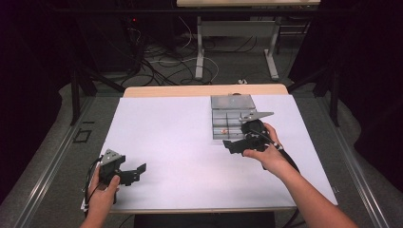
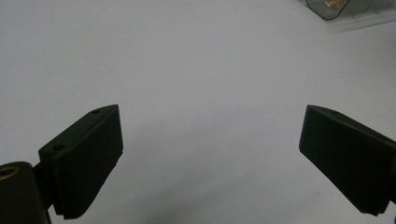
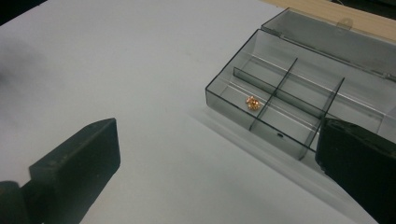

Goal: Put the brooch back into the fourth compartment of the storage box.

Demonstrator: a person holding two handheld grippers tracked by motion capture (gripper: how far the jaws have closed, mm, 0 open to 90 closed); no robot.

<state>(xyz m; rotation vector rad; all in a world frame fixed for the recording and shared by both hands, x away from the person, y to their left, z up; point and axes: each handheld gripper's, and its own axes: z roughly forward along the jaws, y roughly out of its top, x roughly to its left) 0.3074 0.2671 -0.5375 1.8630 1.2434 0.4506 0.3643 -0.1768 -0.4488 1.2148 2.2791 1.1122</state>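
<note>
From the high view, our right tongs [image 1: 234, 144] hover just beside the near edge of the clear compartment box [image 1: 232, 115], which sits toward the far right of the white worktop [image 1: 176, 142] with its lid thrown back. Our left tongs [image 1: 134, 172] rest well apart, near the front left.

In the left gripper view, the left tongs [image 2: 210, 158] gape wide over bare worktop, holding nothing.

In the right gripper view, the right tongs [image 3: 219, 172] also stand wide and empty. The box [image 3: 299, 88] runs lengthwise from lower right to upper left, open side up. A small orange bead [image 3: 252, 103] lies in a near compartment. To pick it cleanly, we judge we should come down steeply inside that compartment, clear of the dividers.
</note>
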